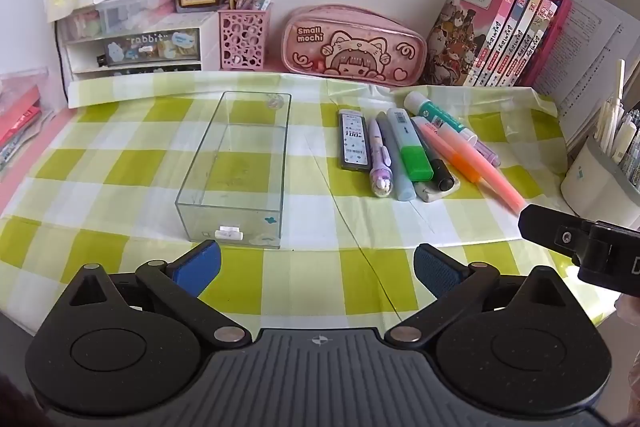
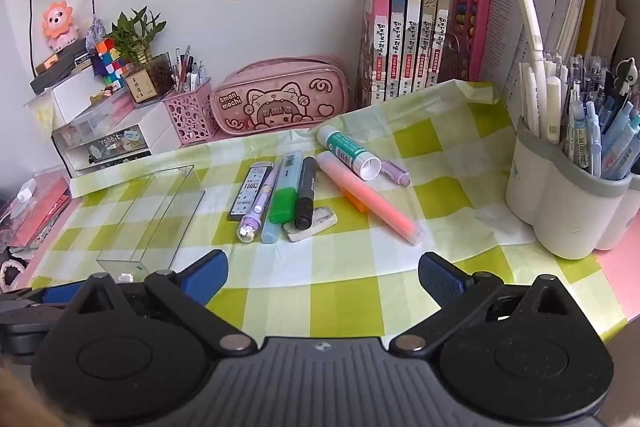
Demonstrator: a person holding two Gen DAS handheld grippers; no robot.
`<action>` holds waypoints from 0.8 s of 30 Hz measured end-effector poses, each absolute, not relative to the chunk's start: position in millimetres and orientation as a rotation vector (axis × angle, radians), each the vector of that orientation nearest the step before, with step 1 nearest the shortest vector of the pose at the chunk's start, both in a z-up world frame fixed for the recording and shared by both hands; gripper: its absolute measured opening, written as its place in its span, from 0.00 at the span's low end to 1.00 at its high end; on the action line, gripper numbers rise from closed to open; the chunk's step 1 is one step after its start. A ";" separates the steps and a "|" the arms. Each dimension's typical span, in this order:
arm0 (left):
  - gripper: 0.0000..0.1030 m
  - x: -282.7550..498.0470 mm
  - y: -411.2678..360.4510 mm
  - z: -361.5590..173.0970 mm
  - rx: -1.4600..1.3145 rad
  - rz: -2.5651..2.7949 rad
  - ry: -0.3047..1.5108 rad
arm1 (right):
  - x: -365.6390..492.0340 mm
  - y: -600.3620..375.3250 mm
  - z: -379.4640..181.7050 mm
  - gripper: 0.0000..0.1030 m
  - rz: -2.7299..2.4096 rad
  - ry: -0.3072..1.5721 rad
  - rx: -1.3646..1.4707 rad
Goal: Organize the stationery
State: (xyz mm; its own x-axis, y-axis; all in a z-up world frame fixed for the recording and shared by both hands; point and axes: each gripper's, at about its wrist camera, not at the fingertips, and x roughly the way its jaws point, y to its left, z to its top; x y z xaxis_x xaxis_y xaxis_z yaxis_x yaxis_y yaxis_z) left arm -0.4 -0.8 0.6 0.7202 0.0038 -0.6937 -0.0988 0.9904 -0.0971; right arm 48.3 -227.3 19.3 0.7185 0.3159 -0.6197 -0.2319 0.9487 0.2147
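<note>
With both grippers' fingers (image 1: 197, 269) (image 2: 440, 283) spread and empty, grabbing one pen (image 2: 256, 205) from the touching pile mid-worktop risks scattering the rest.

Both wrist views sit low over the near edge of the checked cloth (image 1: 120, 163), facing the back wall. The left view looks squarely at the clear box (image 1: 236, 167), close in; the right view stands right of the box (image 2: 152, 215). Both share the box and pink pencil case (image 2: 280, 99)
</note>
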 end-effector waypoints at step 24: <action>0.95 -2.2 -2.5 2.7 -0.116 0.060 0.758 | 45.5 -222.9 17.9 1.00 0.330 0.717 0.135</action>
State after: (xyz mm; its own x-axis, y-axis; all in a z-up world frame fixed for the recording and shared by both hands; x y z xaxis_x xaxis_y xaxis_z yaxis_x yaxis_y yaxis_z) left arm -2.2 -2.5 2.7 0.7249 0.0120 -0.6888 -0.0959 0.9919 -0.0837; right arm 45.5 -222.9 17.9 0.7049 0.3419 -0.6214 -0.2503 0.9397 0.2331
